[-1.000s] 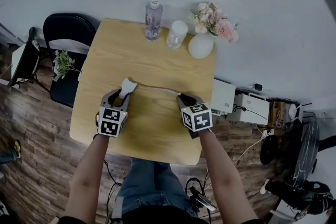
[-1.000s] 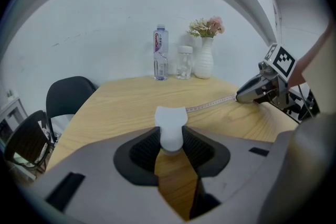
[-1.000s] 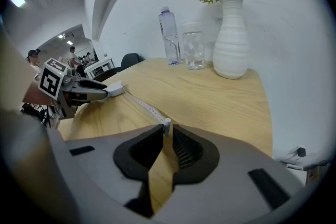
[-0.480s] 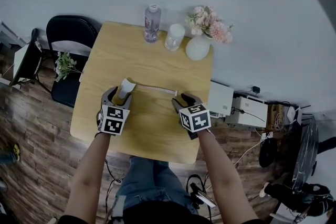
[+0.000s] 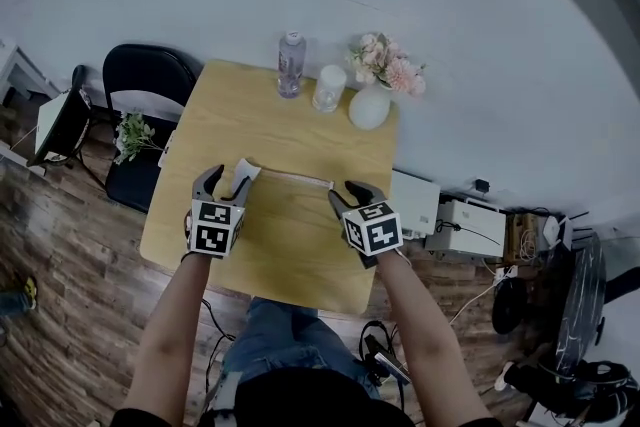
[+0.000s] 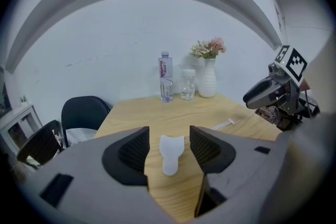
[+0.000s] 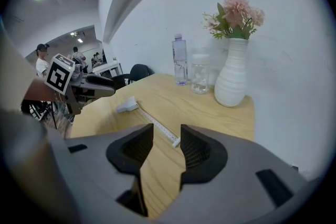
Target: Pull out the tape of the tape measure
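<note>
The white tape measure body (image 5: 241, 177) lies on the wooden table (image 5: 290, 250), with its tape (image 5: 298, 178) drawn out to the right and lying flat. My left gripper (image 5: 225, 179) hangs above the body; its jaws have just been opening and hold nothing. In the left gripper view the body (image 6: 171, 152) rests on the wood below the left gripper (image 6: 169, 134). My right gripper (image 5: 350, 192) hovers over the tape's free end. Its jaws have also just been opening. The right gripper (image 7: 166, 131) is empty, and the tape end (image 7: 175, 141) lies on the table beneath it.
A water bottle (image 5: 291, 65), a glass jar (image 5: 328, 87) and a white vase of pink flowers (image 5: 369, 105) stand along the table's far edge. A black chair (image 5: 145, 80) is at the left. White boxes and cables (image 5: 450, 213) lie on the floor at the right.
Both grippers have opened and risen off the table. The left let go of the white body and the right let go of the tape end; both now lie on the wood.
</note>
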Demonstrator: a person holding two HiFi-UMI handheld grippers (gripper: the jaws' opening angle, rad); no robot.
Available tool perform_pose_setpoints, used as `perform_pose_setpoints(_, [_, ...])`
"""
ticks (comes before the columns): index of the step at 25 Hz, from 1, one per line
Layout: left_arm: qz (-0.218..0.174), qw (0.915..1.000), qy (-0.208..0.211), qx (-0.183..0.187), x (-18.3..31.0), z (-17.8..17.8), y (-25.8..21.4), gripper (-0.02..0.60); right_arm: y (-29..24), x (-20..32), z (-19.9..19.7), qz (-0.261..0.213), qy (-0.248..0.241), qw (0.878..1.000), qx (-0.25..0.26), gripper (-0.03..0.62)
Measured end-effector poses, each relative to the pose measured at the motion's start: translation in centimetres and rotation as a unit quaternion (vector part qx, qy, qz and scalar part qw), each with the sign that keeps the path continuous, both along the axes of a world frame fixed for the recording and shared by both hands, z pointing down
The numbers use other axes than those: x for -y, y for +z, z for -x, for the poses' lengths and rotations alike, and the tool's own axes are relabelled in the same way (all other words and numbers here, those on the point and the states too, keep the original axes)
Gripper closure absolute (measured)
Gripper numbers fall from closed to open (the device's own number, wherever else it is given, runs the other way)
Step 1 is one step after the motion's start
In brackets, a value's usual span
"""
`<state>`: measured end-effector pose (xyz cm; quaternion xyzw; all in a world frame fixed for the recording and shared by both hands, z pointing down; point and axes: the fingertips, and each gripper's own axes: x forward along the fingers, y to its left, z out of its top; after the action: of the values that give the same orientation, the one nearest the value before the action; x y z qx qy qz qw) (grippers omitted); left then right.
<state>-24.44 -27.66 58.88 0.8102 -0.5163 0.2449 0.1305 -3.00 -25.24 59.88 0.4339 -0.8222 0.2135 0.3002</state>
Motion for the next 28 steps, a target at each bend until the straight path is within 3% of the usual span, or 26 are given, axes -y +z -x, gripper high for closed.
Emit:
perform_pose_setpoints(3, [-0.010, 0.9999, -0.004, -0.004, -0.1, 0.1, -1.3, 0.353, -1.4, 0.0, -0.2, -0.013, -0.002, 1.000, 0.000, 0.449])
perform_pose_setpoints(15, [-0.062, 0.9978, -0.011, -0.020, -0.3, 0.2, -6.7, 0.353, -6.4, 0.2, -0.6, -0.061, -0.006, 0.998, 0.009, 0.468])
perform_pose_setpoints(28, [-0.117, 0.9919, -0.012, -0.047, -1.1, 0.7, -11.7, 0.354, -11.3, -0.4, -0.7, -0.122, -0.006, 0.992, 0.018, 0.552])
